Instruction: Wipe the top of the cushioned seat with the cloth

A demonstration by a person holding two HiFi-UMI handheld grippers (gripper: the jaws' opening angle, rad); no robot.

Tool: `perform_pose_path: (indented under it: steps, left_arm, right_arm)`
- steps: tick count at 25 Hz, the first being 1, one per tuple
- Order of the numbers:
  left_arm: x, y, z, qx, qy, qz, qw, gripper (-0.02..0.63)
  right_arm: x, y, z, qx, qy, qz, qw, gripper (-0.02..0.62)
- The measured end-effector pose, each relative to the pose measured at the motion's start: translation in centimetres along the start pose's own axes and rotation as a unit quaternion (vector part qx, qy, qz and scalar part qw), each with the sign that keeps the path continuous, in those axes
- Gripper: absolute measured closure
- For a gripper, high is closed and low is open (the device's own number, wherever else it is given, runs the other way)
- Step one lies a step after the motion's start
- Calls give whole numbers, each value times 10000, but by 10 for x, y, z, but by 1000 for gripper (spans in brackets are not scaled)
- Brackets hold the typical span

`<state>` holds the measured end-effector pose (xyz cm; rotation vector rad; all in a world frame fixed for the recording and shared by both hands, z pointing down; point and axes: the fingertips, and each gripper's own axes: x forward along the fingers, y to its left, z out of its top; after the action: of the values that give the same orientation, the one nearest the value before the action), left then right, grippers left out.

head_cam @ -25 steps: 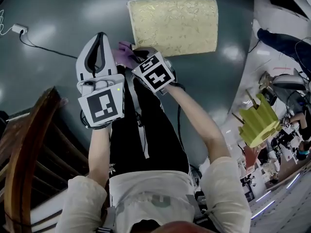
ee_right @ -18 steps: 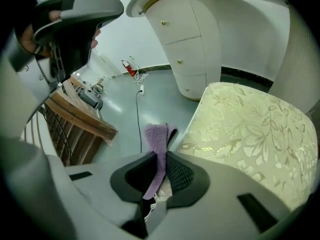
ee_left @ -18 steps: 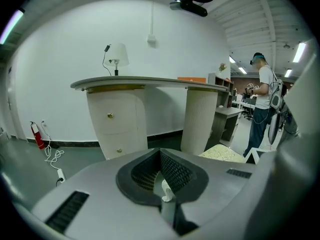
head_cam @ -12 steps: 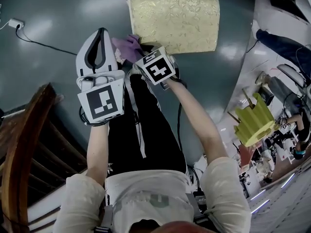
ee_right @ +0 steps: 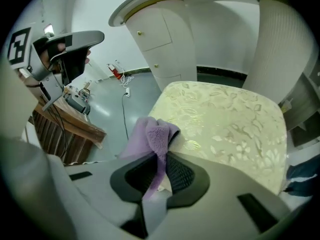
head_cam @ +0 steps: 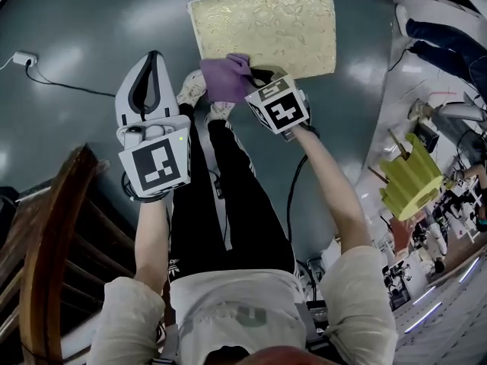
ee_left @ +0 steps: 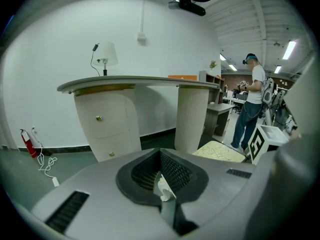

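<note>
Straight ahead of the left gripper: white wall, curved white desk with knobbed drawers, fluted column, table lamp on top. Beneath: glossy dark floor. Off to its right: ceiling strip lights, standing person.

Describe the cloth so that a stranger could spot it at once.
Find the pale yellow, leaf-patterned seat on the dark floor. At its near left corner is the cloth, pinched in the right gripper. It is the only purple, fuzzy thing there; the seat is yellow and the gripper is grey and black.
</note>
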<state>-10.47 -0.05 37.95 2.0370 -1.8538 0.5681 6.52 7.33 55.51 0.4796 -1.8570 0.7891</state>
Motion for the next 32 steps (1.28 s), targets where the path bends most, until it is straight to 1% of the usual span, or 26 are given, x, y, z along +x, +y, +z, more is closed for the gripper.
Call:
perform_pose_path:
  steps: [5,10,15,18,22,24,32]
  left_arm:
    - [1,-24,7,91,-46,-282,9996,601]
    - [3,-33,5,157,8,-401,9991,601]
    - [6,-35,6,259,36,-425,9988,601]
    - [7,-37,3,279,67,-432,9987,601]
    - [9,-41,2,285,77,-457,9985,601]
    - [9,-41,1,292,97,-474,9984,601]
    - [10,-42,3,242,71,-442,9987,601]
  right_arm:
    - [-29,-64,-32,48,222,-648,9976,534]
    - [-58,-130,-68,138,513,-1381,9890,534]
    - [-79,-174,-87,342,626,-1805,9810,534]
    - [-84,-188,-95,446,663,-1928,9780,534]
    - [-91,-206,-102,237,857,-2208,9712,534]
    - [-93,-212,-105,257,902,-2327,9680,535]
    - [-95,-223,-108,236,1024,-2507,9623,535]
